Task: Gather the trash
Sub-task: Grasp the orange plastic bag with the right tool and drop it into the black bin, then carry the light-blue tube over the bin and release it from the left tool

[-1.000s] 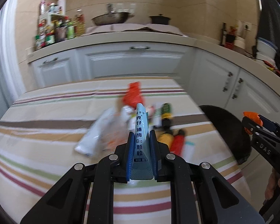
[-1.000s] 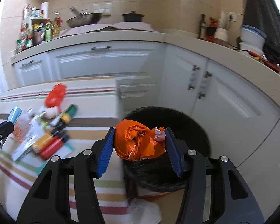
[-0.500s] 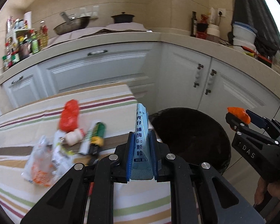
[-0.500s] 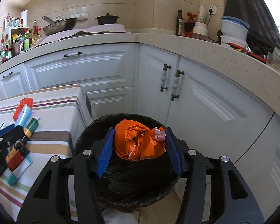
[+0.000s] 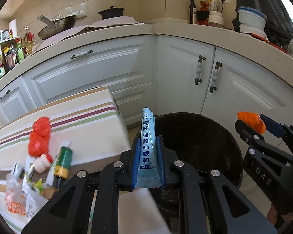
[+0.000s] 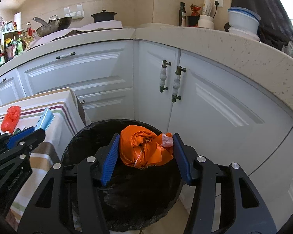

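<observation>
Bin: a round black trash bin (image 6: 127, 195), lined with a black bag, stands on the floor between the striped table and the white corner cabinets (image 6: 214, 101). What lies inside it cannot be made out; the interior reads as dark.
Left gripper: the left gripper (image 5: 146, 156) has its blue pads pressed tight on a pale blue sachet (image 5: 148, 136) printed with dark characters. The sachet stands upright between the pads, at the near rim of the bin.
Right gripper: the right gripper (image 6: 145, 154) has its blue pads set against both sides of a crumpled orange plastic bag (image 6: 144, 148), held directly over the bin's mouth.
Table: a table (image 5: 87, 124) with a striped cloth sits left of the bin. On it lie a red crumpled bag (image 5: 39, 136), a green and yellow packet (image 5: 62, 161), a small white bottle (image 5: 41, 162) and clear wrappers (image 5: 17, 195), clustered close together.
Counter: a wok (image 5: 56, 26) and a dark lidded pot (image 5: 111, 12) sit on the worktop; stacked white tubs (image 5: 251, 21) stand at the right.
</observation>
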Available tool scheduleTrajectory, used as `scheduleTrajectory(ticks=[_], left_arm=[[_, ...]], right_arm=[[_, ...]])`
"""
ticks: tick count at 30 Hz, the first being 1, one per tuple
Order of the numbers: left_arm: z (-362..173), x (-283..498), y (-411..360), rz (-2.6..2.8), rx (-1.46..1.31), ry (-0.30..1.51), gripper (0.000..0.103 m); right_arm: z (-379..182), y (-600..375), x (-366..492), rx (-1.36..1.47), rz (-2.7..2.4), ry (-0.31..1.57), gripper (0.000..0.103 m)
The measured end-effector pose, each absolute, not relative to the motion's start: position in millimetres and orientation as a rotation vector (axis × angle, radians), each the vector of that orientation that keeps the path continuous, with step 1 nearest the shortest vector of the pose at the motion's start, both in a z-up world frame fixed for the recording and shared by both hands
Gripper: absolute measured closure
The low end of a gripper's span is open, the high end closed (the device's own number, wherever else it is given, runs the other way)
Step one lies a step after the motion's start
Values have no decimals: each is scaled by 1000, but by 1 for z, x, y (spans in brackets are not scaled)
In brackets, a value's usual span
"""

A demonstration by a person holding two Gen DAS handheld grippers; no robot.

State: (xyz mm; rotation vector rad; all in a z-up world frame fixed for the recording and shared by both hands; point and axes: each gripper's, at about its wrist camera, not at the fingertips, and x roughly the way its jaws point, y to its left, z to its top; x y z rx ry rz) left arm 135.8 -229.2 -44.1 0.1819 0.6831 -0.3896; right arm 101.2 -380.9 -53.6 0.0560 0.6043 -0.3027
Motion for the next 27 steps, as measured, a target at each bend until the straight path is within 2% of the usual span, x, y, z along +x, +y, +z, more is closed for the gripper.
scheduleTrajectory(ticks=[4, 6, 8, 12, 20, 27], left_arm=[[-49, 145, -243, -400, 203, 691, 79], [-52, 149, -246, -403, 210, 700, 59], [-53, 151, -246, -405, 199, 705, 53], [-54, 154, -248, -392, 206, 703, 49], [-46, 146, -233, -368, 211, 685, 48], [-33, 124, -188, -324, 197, 677, 46]], right_arm=[[-59, -389, 112, 71, -302, 612, 43], [-61, -393, 115, 76, -309, 616, 42], [-62, -397, 116, 85, -316, 617, 42], [-64, -399, 117, 86, -322, 621, 41], [-57, -391, 109, 95, -318, 624, 41], [-47, -355, 91, 113, -269, 622, 38]])
